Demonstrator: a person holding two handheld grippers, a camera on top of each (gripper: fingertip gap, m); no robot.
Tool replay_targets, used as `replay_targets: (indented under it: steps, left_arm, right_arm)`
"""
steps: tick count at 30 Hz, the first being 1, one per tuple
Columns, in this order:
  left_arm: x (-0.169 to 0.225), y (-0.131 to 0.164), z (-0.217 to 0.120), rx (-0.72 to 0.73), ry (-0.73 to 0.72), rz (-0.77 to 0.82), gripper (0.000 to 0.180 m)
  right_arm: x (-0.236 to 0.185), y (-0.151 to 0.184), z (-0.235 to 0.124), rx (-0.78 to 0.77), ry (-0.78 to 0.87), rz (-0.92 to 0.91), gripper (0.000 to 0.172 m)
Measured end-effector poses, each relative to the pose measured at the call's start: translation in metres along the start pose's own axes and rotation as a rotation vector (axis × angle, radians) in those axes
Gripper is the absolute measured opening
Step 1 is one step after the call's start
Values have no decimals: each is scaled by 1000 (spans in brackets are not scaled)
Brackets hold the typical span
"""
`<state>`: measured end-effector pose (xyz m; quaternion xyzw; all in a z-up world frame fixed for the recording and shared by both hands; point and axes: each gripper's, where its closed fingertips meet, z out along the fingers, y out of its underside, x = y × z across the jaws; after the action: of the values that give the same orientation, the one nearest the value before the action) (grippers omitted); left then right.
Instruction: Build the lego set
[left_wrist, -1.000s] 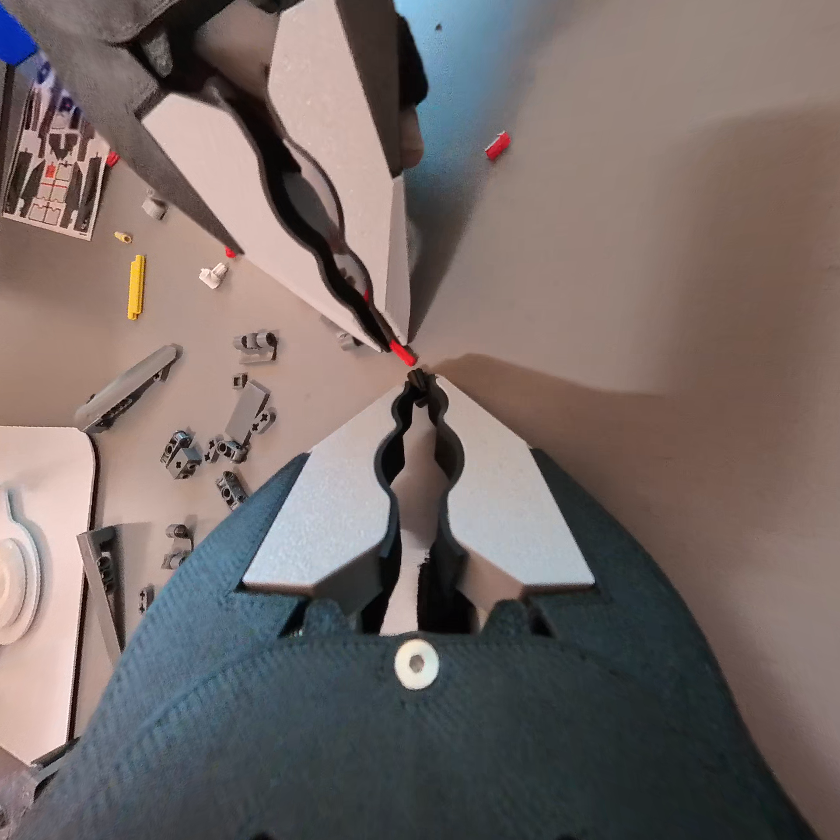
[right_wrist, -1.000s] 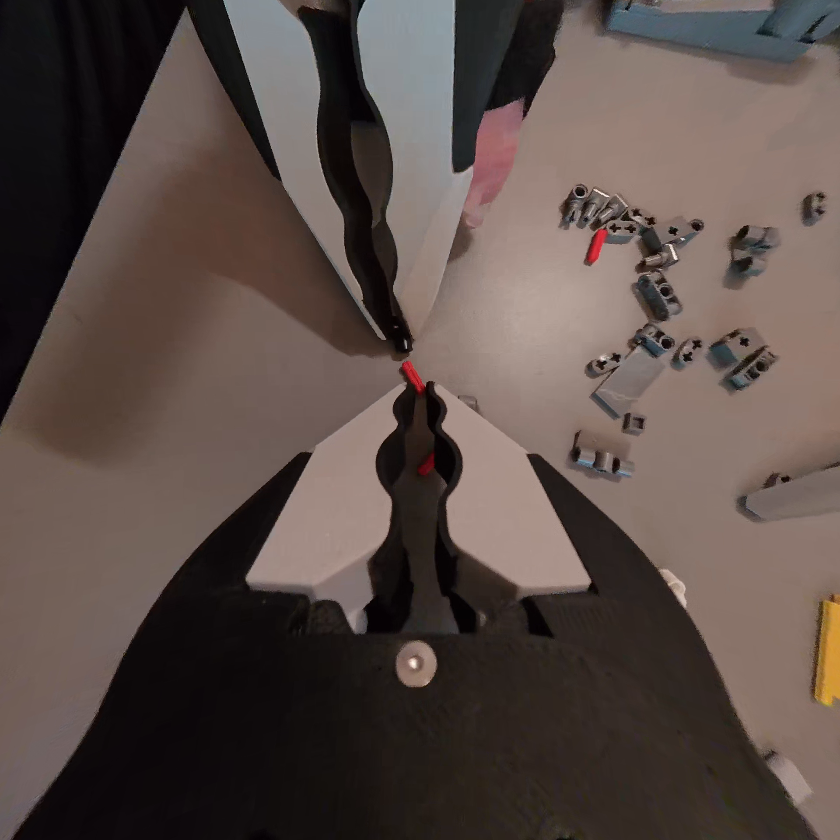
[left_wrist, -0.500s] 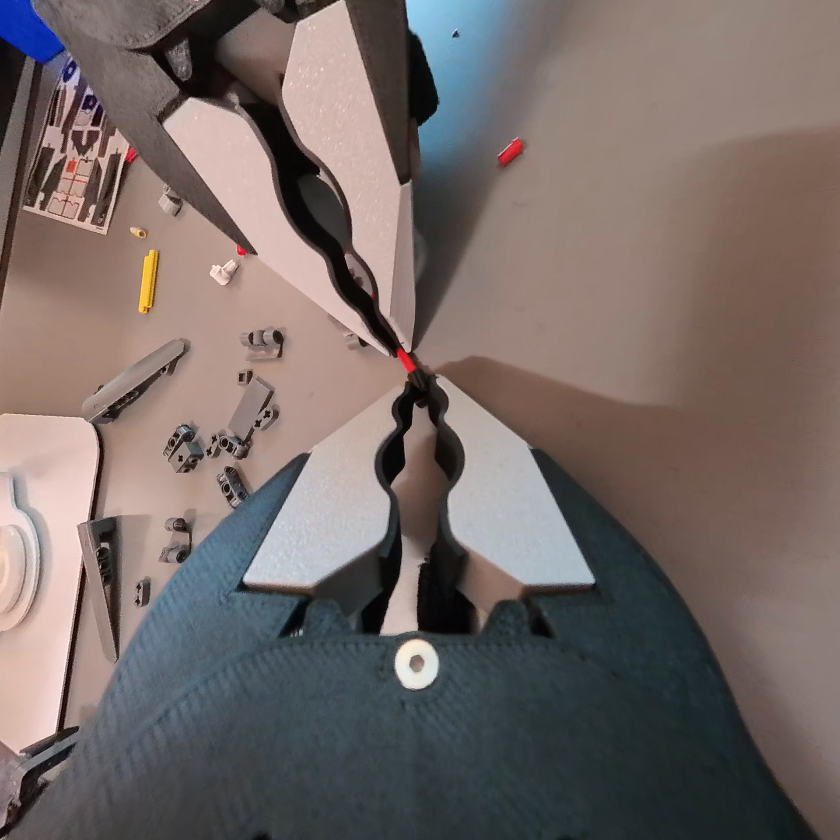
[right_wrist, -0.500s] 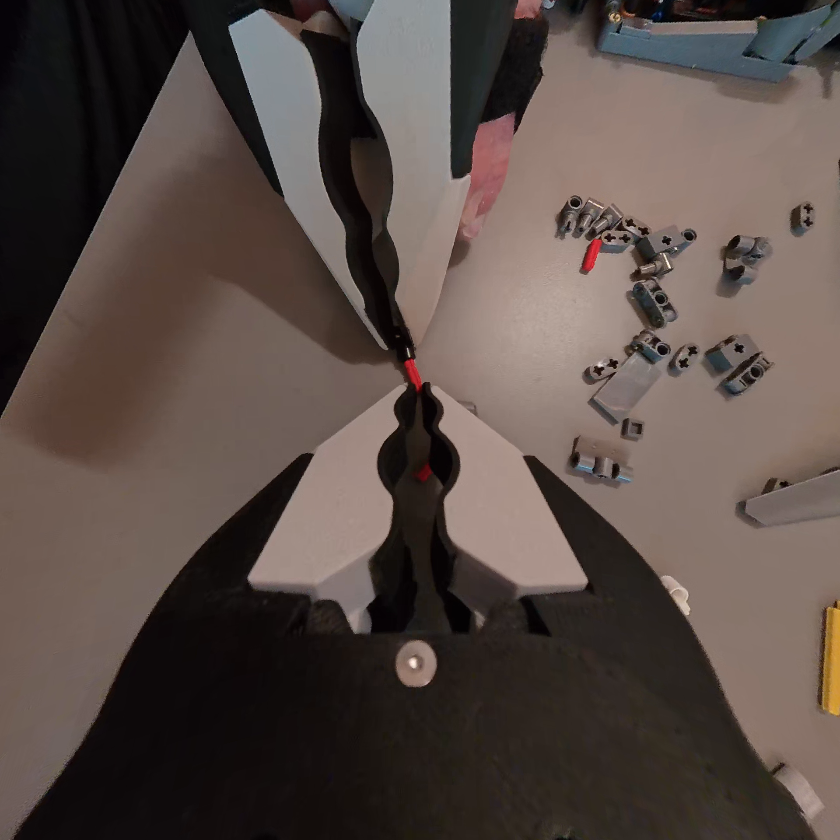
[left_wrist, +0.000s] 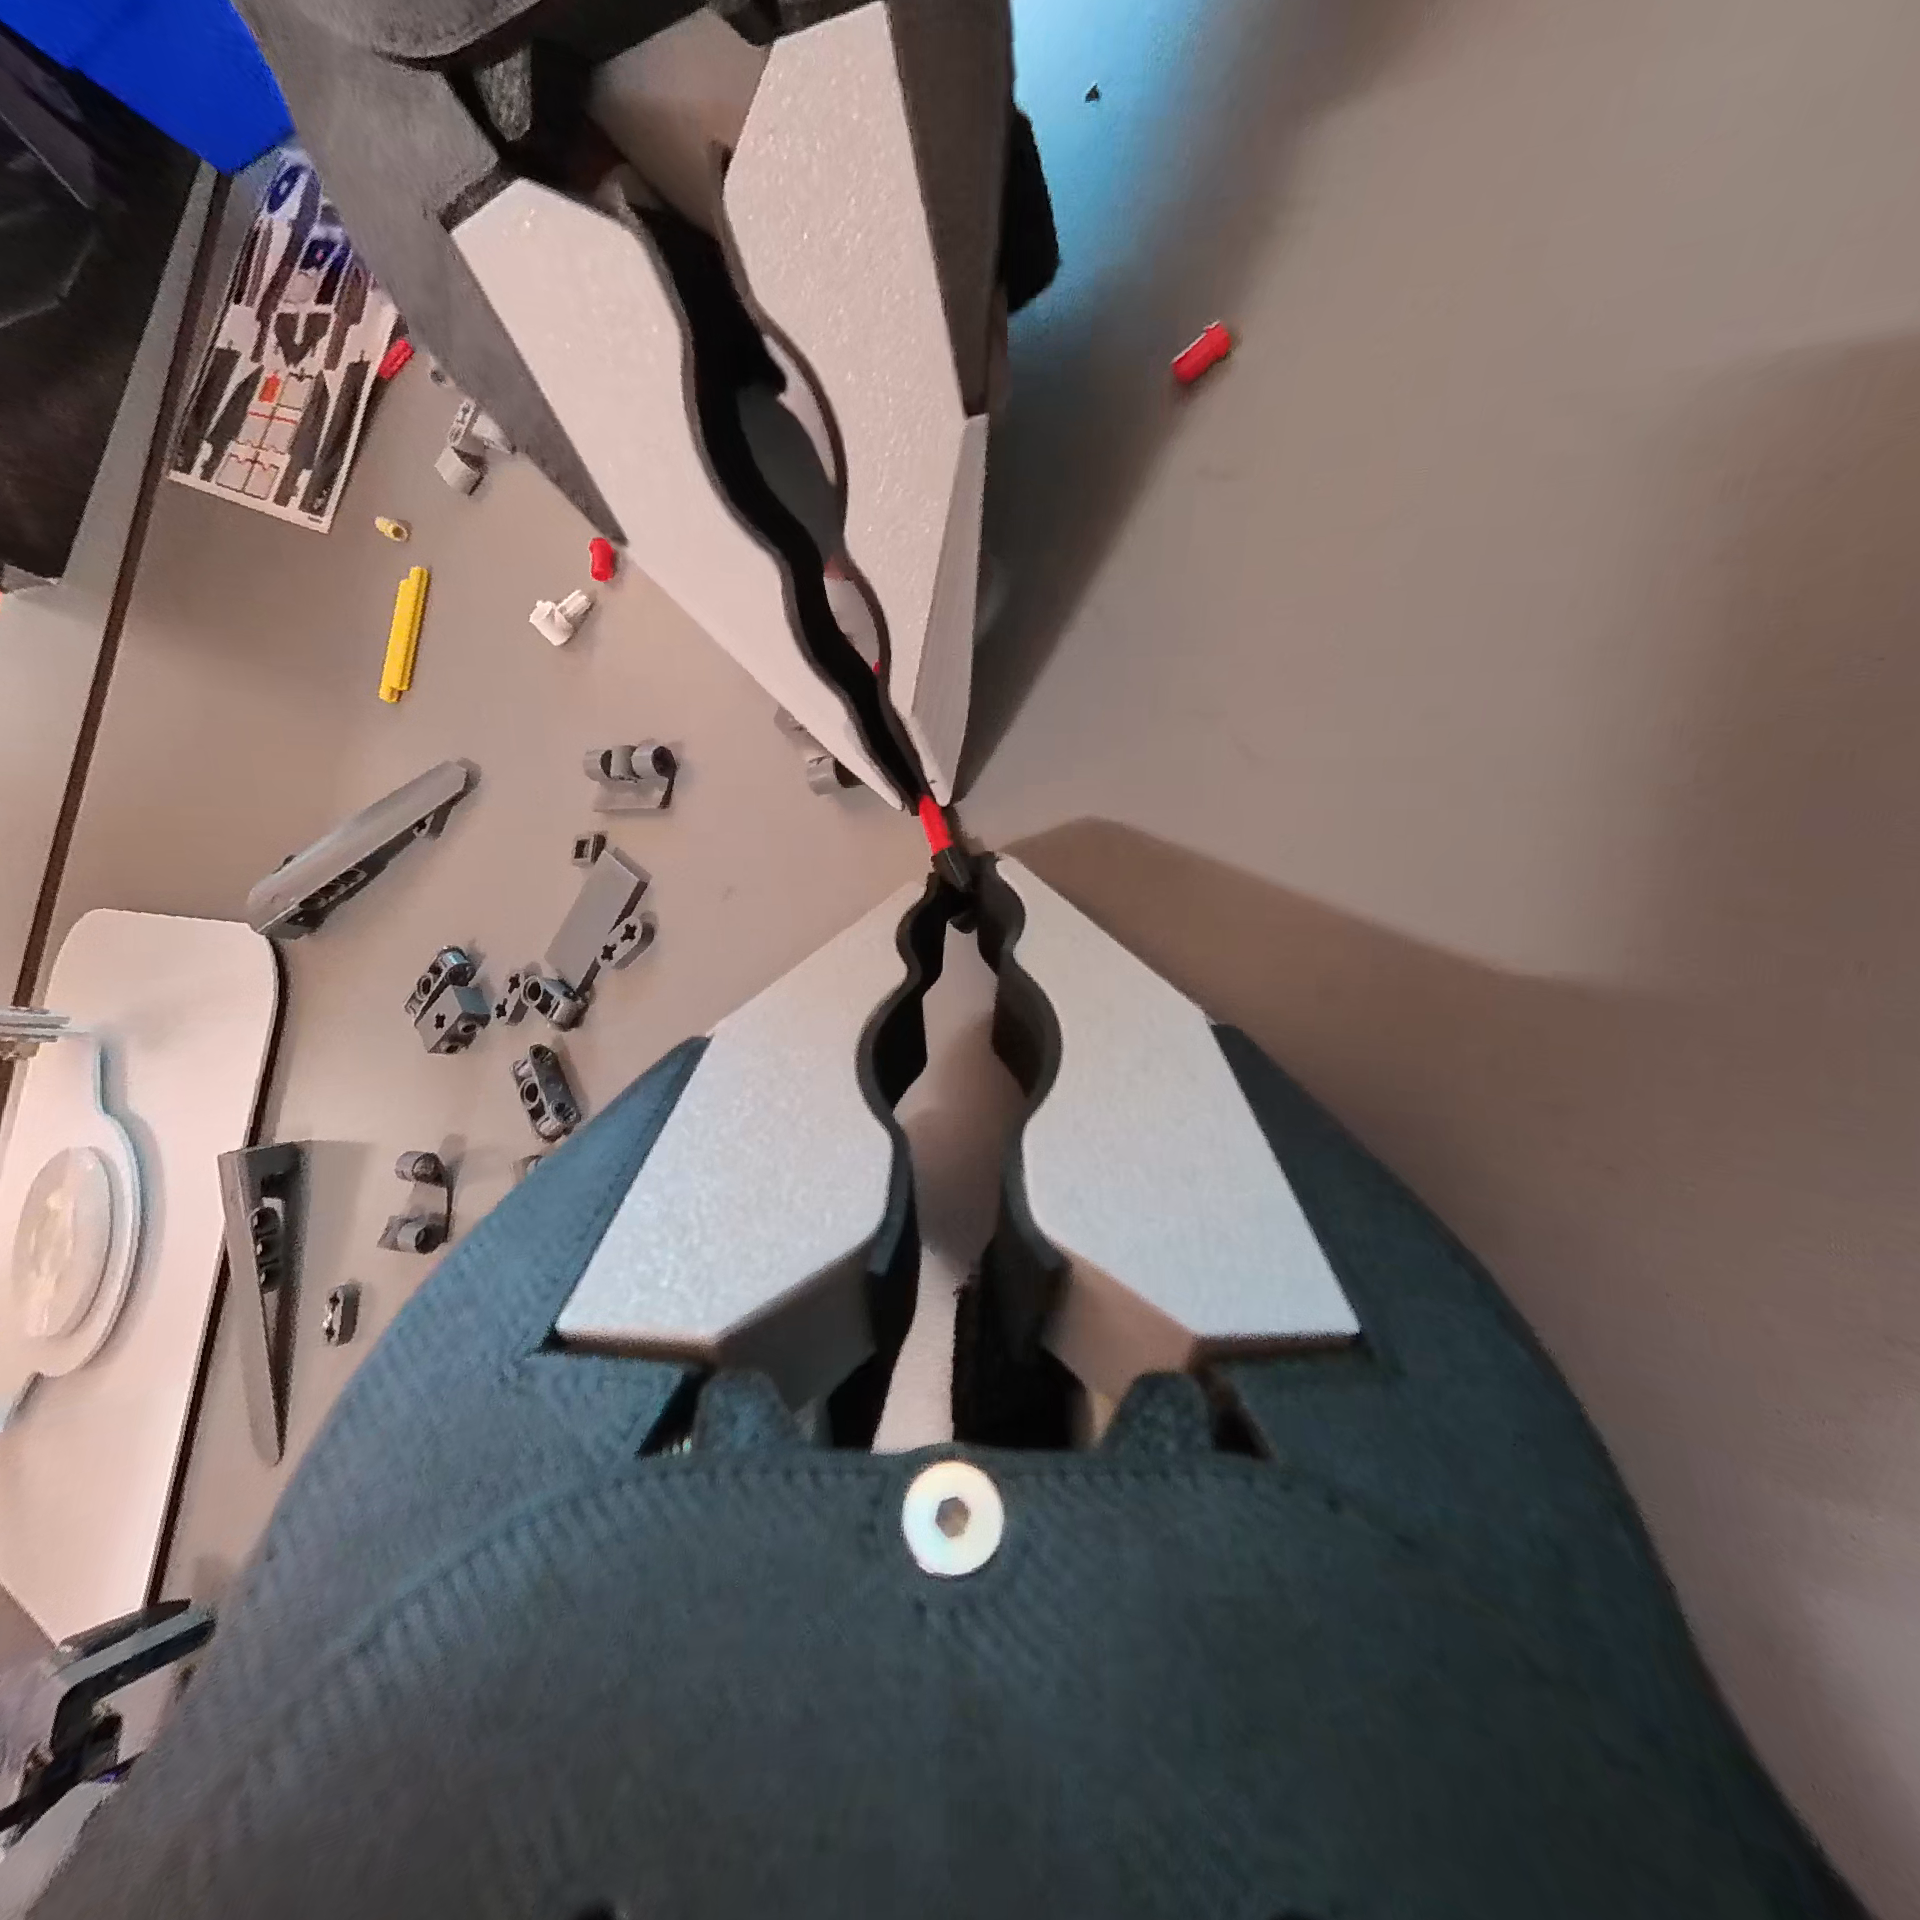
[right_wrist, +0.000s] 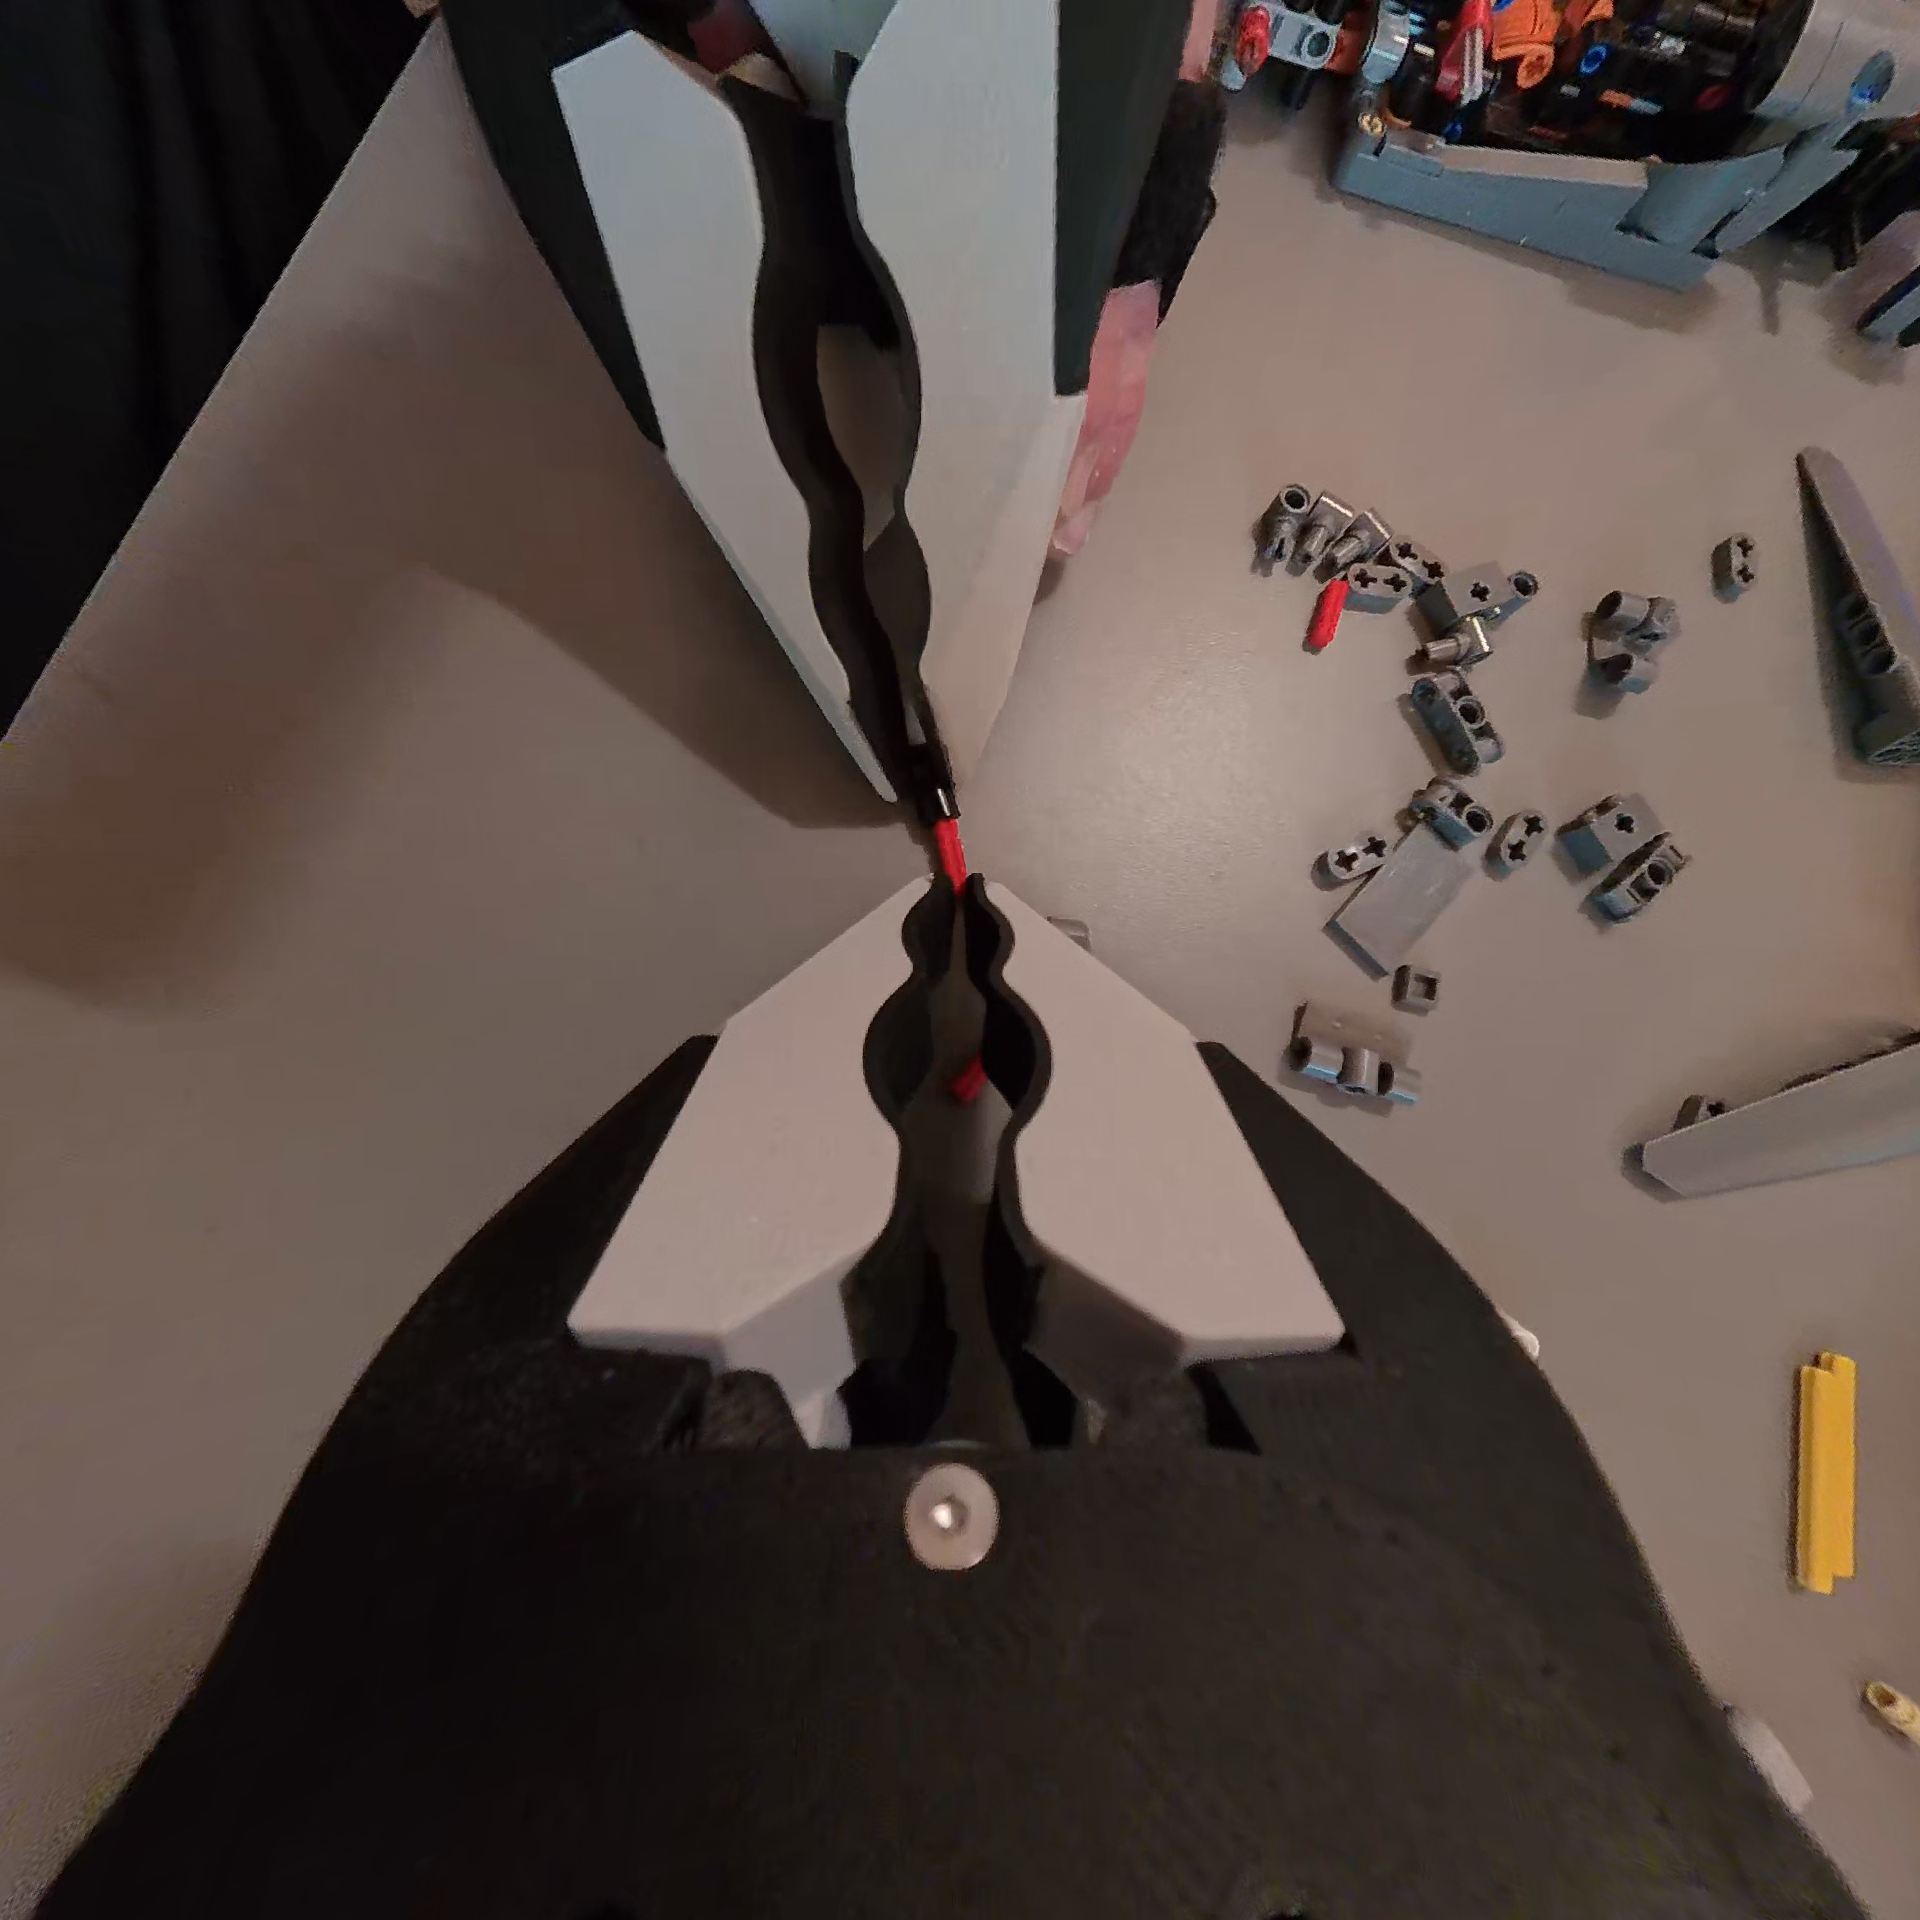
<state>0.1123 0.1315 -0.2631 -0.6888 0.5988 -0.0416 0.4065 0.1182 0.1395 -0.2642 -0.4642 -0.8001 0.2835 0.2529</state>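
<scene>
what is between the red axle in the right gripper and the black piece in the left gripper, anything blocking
Nothing visible. The red axle held by the right gripper runs straight up to the small black piece pinched in the left gripper. The two ends meet tip to tip above bare table.

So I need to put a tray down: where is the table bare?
Bare table lies on the left gripper's right, save one red peg. Grey parts, a yellow bar, and a white board crowd its other side.
</scene>
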Motion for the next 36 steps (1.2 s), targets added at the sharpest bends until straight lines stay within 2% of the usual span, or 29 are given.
replay_targets:
  steps: [5,15,27,36]
  left_arm:
    - [0,0,0,19,25,-59,4]
    - [-1,0,0,28,113,-137,4]
    - [0,0,1,60,157,-98,3]
    - [0,-2,4,48,128,-44,0]
  right_arm:
    - [0,0,0,20,61,-83,0]
    - [1,-1,0,56,82,-185,0]
    - [2,-2,1,75,71,-220,0]
    - [-3,-7,5,77,49,-236,0]
